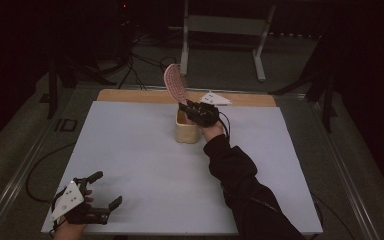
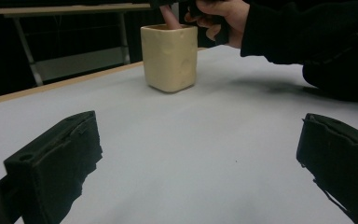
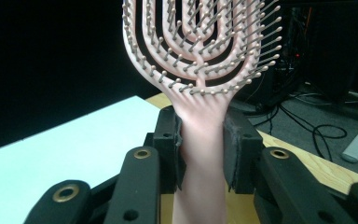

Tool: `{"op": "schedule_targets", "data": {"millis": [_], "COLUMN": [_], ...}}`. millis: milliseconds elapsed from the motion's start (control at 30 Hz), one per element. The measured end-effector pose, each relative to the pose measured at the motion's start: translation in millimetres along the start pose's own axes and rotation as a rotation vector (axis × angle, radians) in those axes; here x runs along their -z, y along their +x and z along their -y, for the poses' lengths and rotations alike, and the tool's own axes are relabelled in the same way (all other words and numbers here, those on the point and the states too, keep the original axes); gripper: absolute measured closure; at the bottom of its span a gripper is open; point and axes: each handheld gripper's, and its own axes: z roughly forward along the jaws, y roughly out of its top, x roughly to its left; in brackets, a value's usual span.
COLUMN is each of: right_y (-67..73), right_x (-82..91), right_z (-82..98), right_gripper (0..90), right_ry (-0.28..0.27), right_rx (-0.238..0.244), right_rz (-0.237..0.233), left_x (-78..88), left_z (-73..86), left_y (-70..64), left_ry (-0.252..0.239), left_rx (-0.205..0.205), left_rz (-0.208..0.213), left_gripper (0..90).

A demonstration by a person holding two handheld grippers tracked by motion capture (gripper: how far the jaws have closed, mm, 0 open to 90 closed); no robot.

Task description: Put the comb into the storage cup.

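Near edge of pale sheet-covered table [image 1: 145,165]: left gripper [image 1: 102,192], jaws spread wide, nothing between. Farther on, cream square-sided ceramic cup [image 1: 186,131] upright on sheet. Above it, right gripper [image 3: 200,154] pinching handle of pink vented plastic hairbrush [image 3: 200,51], handle end dipping into cup. Beyond: bare wooden table strip [image 1: 130,95], white frame legs [image 1: 260,50], cables [image 1: 140,60] on dark floor.

Open left gripper [image 2: 196,154] faces cream cup [image 2: 169,57]; brush handle [image 2: 170,16] inside
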Motion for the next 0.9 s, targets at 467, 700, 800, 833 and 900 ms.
{"op": "schedule_targets", "data": {"millis": [467,700,800,833,900], "right_y": [-0.1,0.7,2.5,3.1,3.7], "right_x": [12.8,16.3,17.1,17.4,18.3], "right_z": [-1.7,-6.1,-8.5,-9.3,-11.4], "right_gripper": [9.4,9.4,9.5,9.5,9.5], "right_ry": [0.029,0.054,0.065,0.065,0.079], "right_rx": [0.051,0.064,0.080,0.085,0.095], "right_rz": [-0.031,-0.042,-0.049,-0.048,-0.053], "left_x": [-0.6,-0.9,-0.8,-0.7,-0.8], "left_z": [-0.2,-0.2,-0.3,-0.3,-0.3], "left_y": [-0.4,-0.4,-0.5,-0.6,-0.4], "left_ry": [0.002,0.004,0.006,0.006,0.006], "left_rx": [-0.001,-0.003,-0.004,-0.005,-0.004], "left_rz": [0.001,0.000,0.000,-0.001,0.000], "left_gripper": [0.0,0.0,0.0,0.0,0.0]}}
